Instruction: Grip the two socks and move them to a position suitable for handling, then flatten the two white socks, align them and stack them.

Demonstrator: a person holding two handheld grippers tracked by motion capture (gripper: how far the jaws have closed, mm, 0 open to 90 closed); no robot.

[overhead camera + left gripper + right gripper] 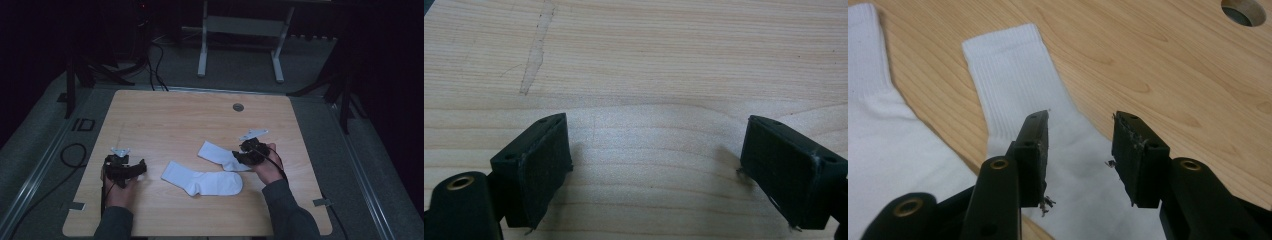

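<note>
Two white socks were laid on the wooden table (200, 115). The right gripper (1080, 150), held in the right hand (270, 167) at about four o'clock, was poised over the far sock (1018, 90) with jaws parted, nothing clasped. The near sock (202, 181) lay centre-front. The left gripper (654, 160), at eight o'clock, was held wide open over bare wood.
</note>
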